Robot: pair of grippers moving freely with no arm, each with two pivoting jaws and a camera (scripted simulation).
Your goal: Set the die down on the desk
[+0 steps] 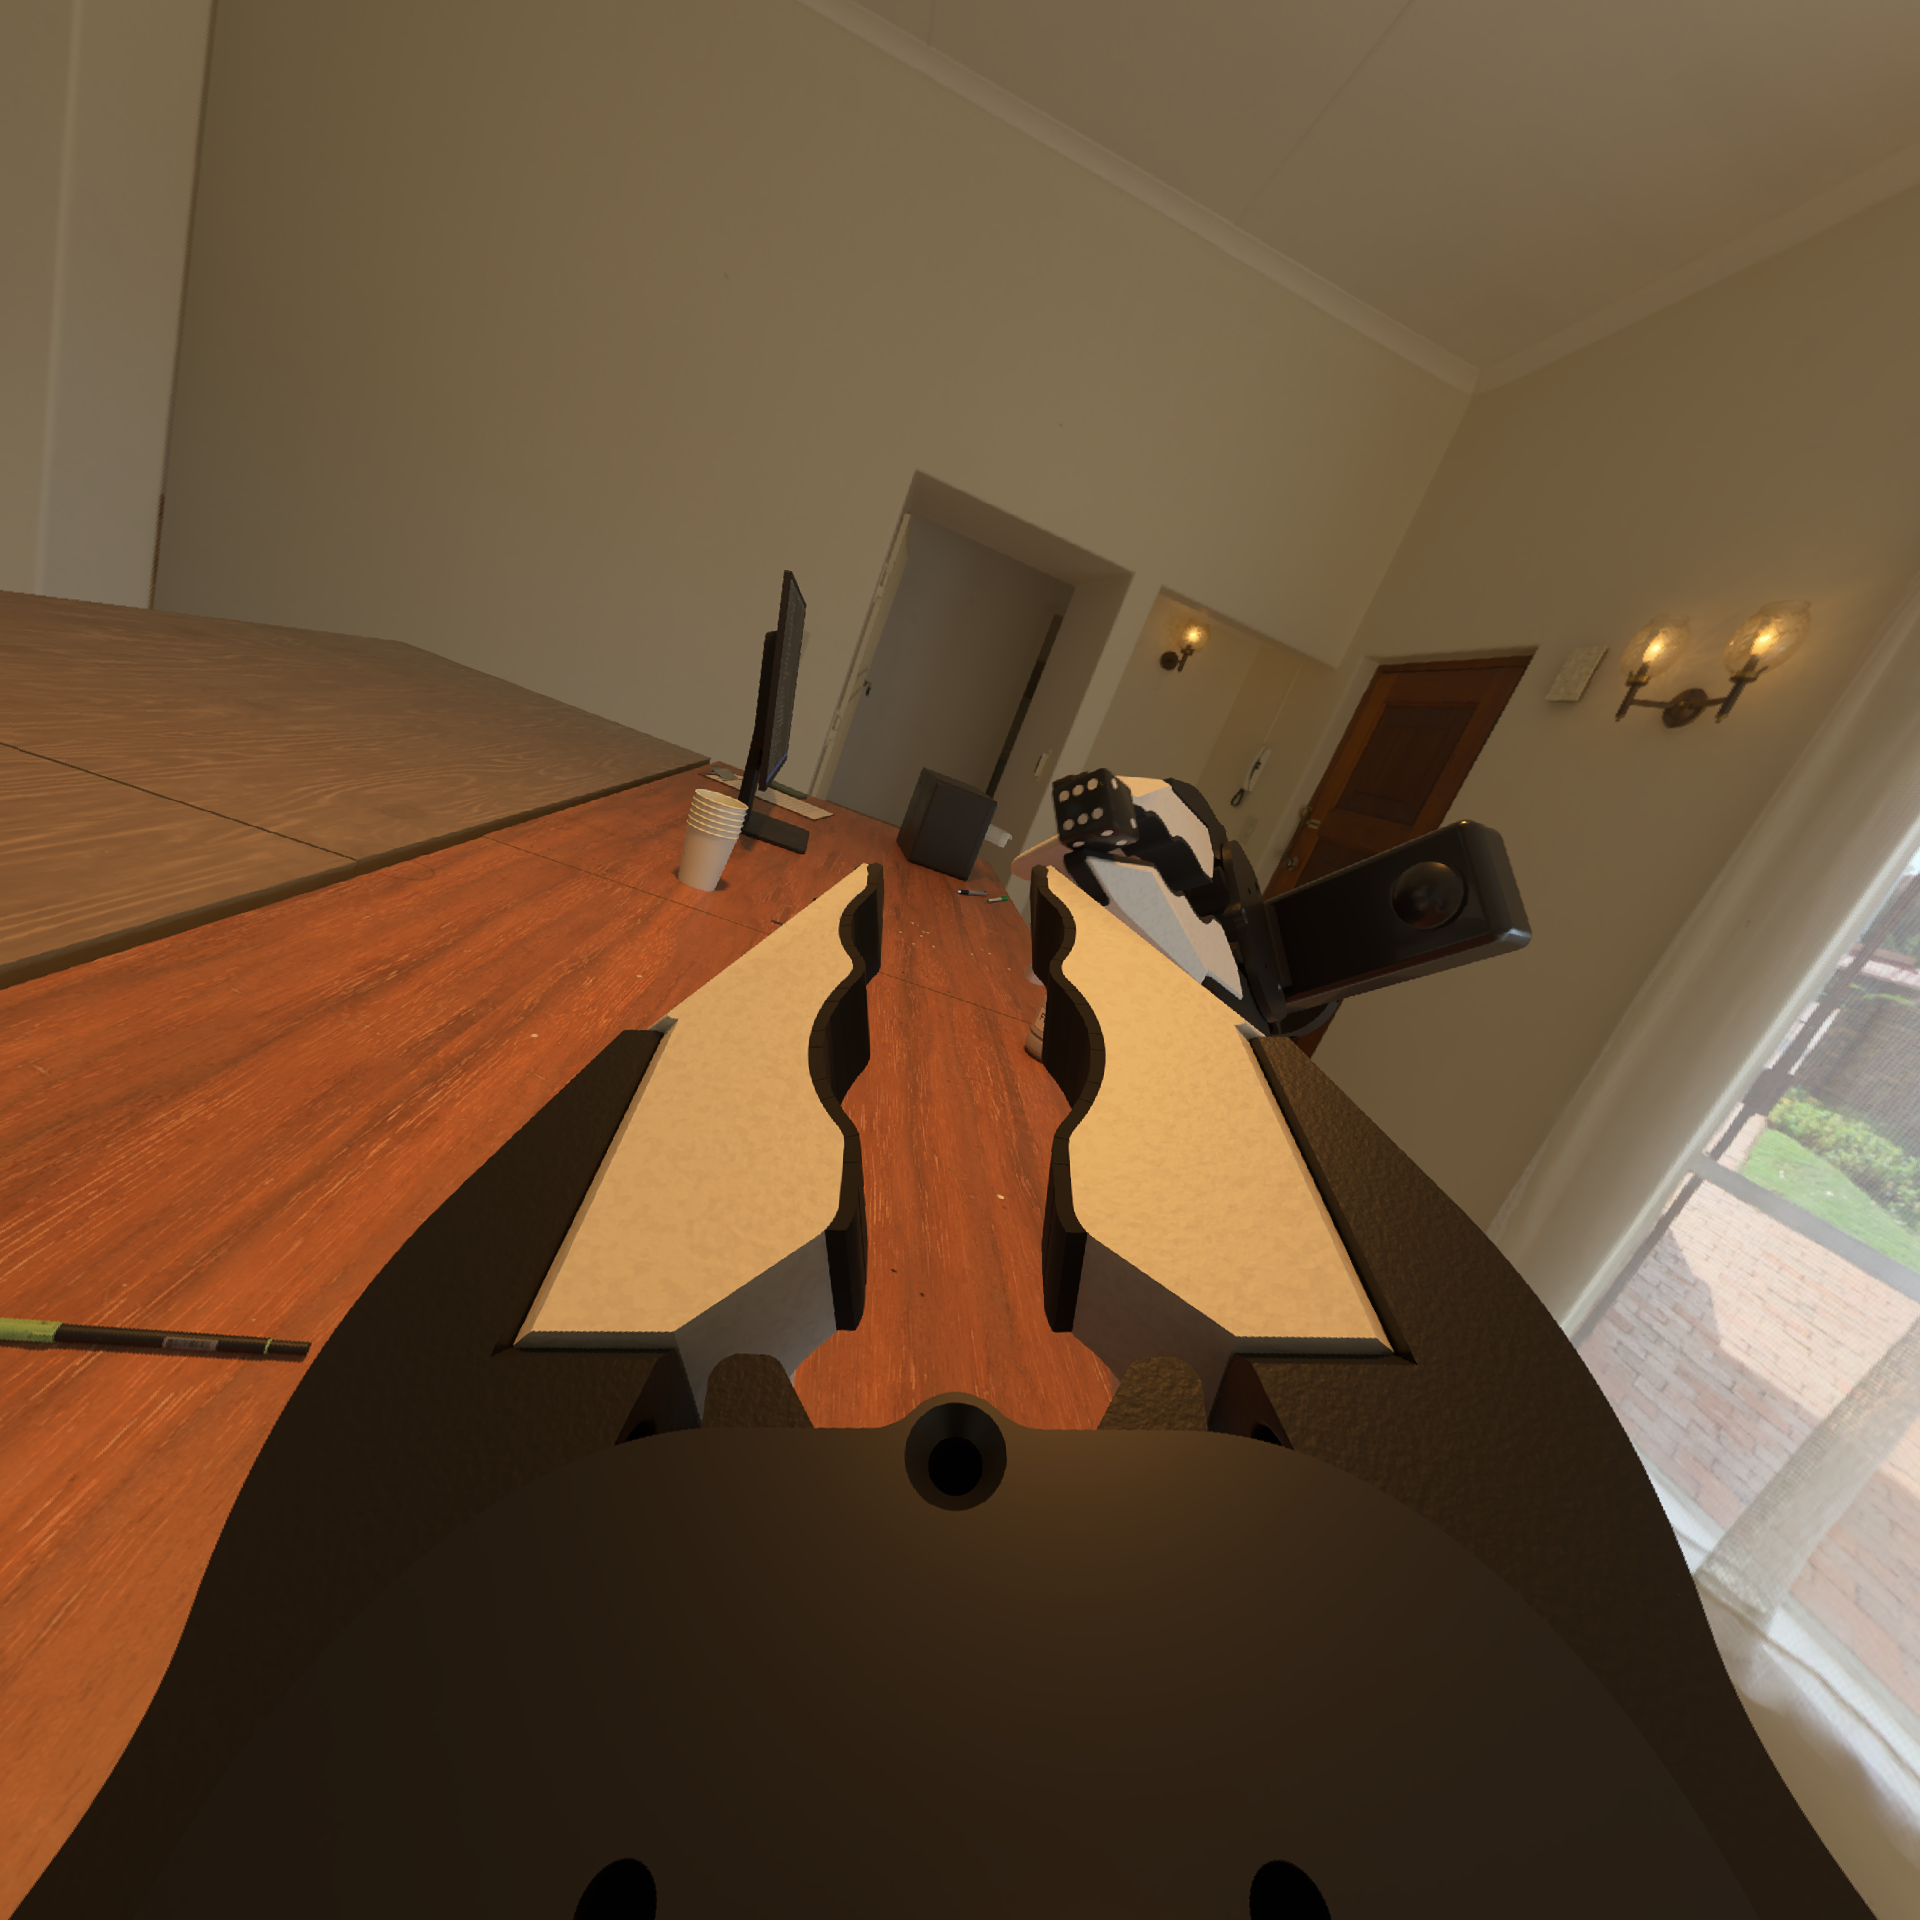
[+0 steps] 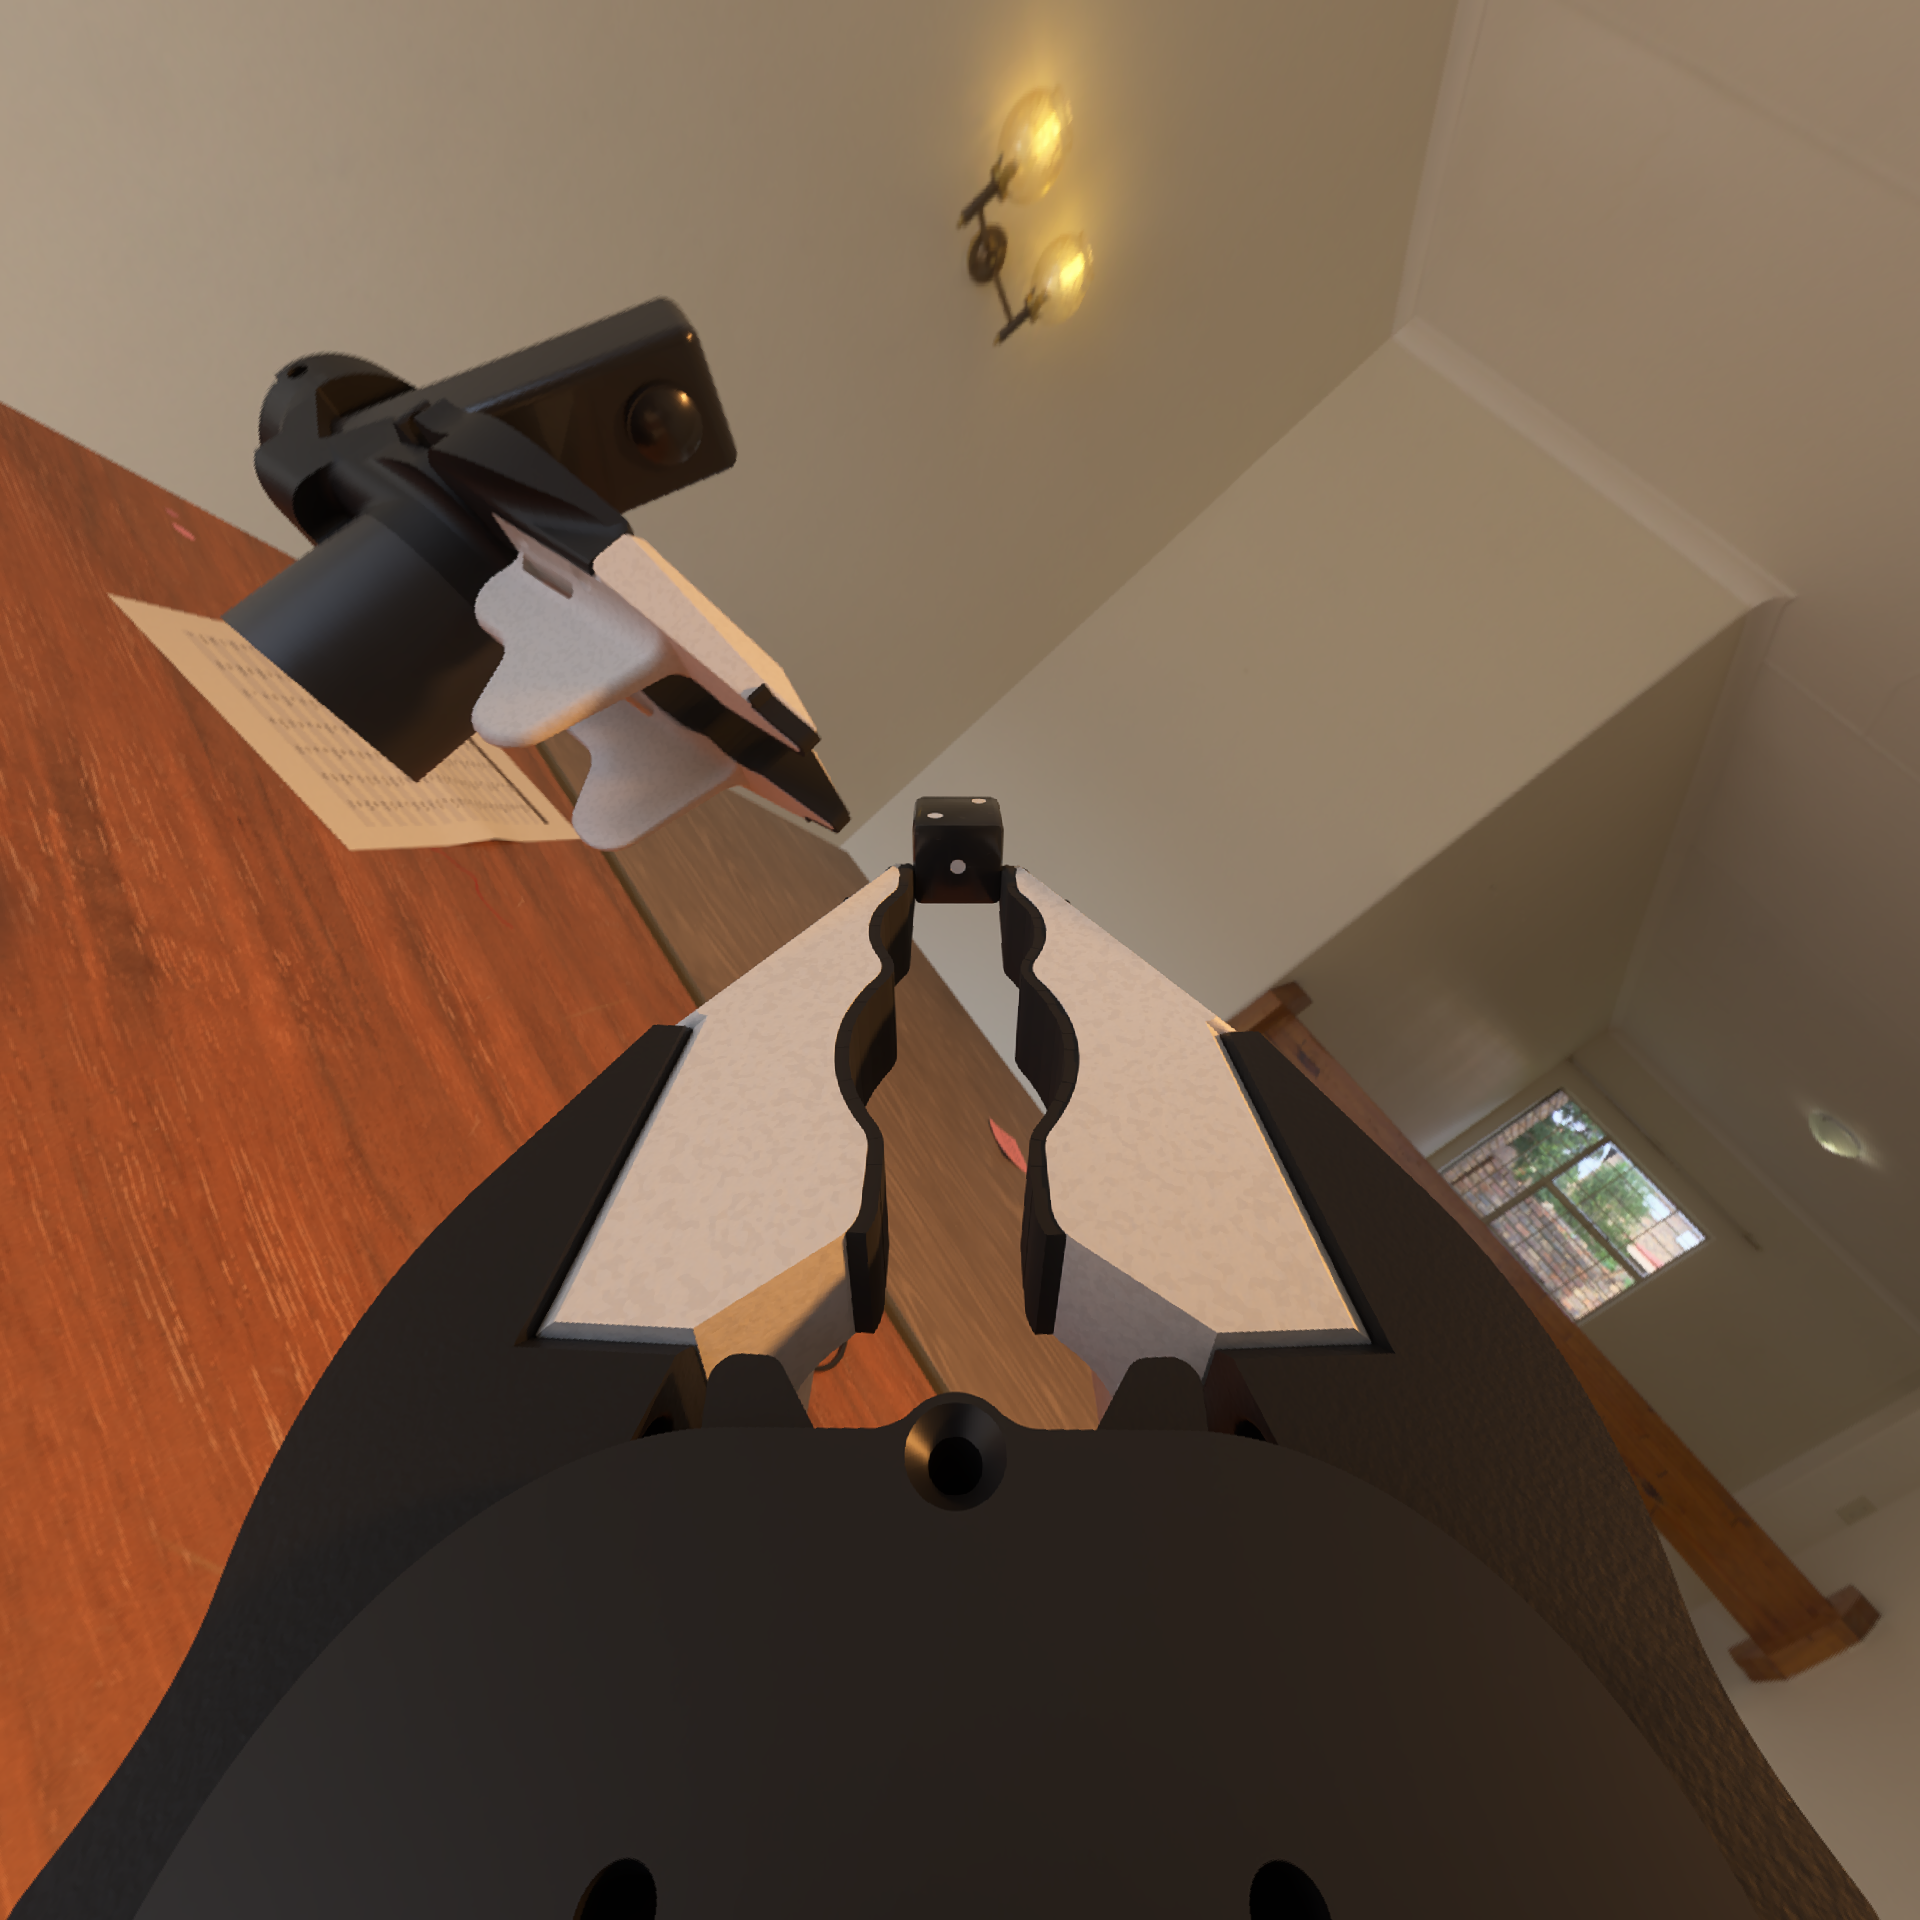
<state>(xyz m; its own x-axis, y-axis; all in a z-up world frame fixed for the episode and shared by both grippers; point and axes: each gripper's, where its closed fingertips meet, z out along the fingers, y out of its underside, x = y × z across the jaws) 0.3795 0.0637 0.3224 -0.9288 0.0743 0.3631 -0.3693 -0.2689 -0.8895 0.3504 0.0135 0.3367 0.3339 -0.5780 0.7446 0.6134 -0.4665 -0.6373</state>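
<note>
die pinched at the right fingertips, up off the desk

in your left wrist view, your left gripper (image 1: 956, 894) has its fingers spread with nothing between them, only the reddish wooden desk (image 1: 364, 1039) showing through the gap. ahead and to the right, your right gripper (image 1: 1091, 847) is in the air above the desk's far part, and the black die (image 1: 1091, 805) with white pips sits clamped at its fingertips, clear of the wood. further along the desk you can see a stack of paper cups (image 1: 712, 836), a monitor (image 1: 781, 696) seen edge-on and a dark box (image 1: 943, 826). a pen (image 1: 156, 1340) lies on the desk at your lower left.

in your right wrist view, your right gripper (image 2: 957, 883) is closed on the die (image 2: 957, 850), held right at the tips of the two fingers, one on each side face. the die is lifted, with wall behind it and the desk (image 2: 260, 1039) off to the left and below. your left gripper (image 2: 821, 774) hangs at upper left, near the die but not touching it, above a printed sheet of paper (image 2: 312, 748) lying flat on the desk.
</note>
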